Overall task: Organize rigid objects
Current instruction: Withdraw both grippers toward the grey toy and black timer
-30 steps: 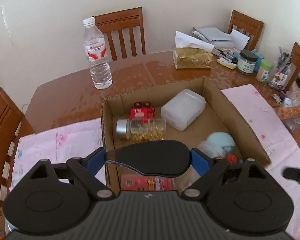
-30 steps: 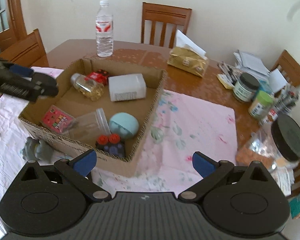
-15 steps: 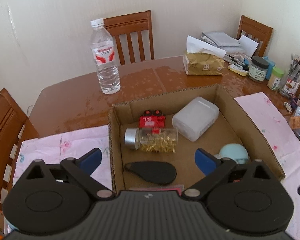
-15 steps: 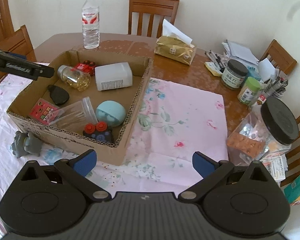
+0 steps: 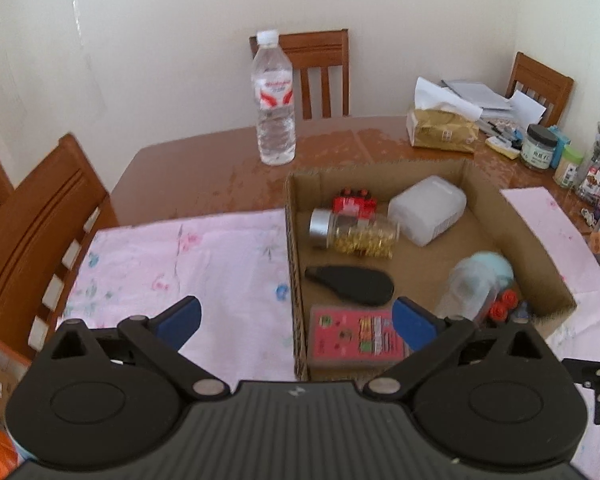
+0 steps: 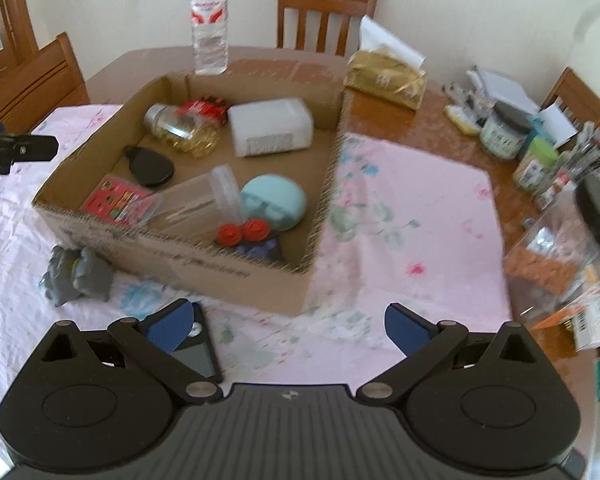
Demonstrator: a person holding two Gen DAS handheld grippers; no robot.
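Note:
A cardboard box (image 5: pixel 292 240) on the pink cloth holds a black oval case (image 5: pixel 350 284), a capsule jar (image 5: pixel 356 234), a white container (image 5: pixel 426 208), a red toy (image 5: pixel 354 202), a pink card (image 5: pixel 356 338), a clear cup (image 5: pixel 466 292) and a teal dome (image 5: pixel 494 268). My left gripper (image 5: pixel 296 318) hovers over the box's left wall, its jaws opening with nothing between them. My right gripper (image 6: pixel 288 326) stands open and empty over the cloth in front of the box (image 6: pixel 328 168). A grey toy figure (image 6: pixel 76 276) lies outside the box, and a dark flat slab (image 6: pixel 200 354) lies under the right gripper's left finger.
A water bottle (image 5: pixel 274 100), a tissue pack (image 5: pixel 444 132), jars and pens (image 5: pixel 540 148) stand on the wooden table behind the box. Wooden chairs (image 5: pixel 40 232) ring the table. A large lidded jar (image 6: pixel 560 248) stands at the right edge.
The left gripper let go of the black oval case, which now lies in the box, then opened wide and drew away to the left. The right gripper sank toward the cloth before the box.

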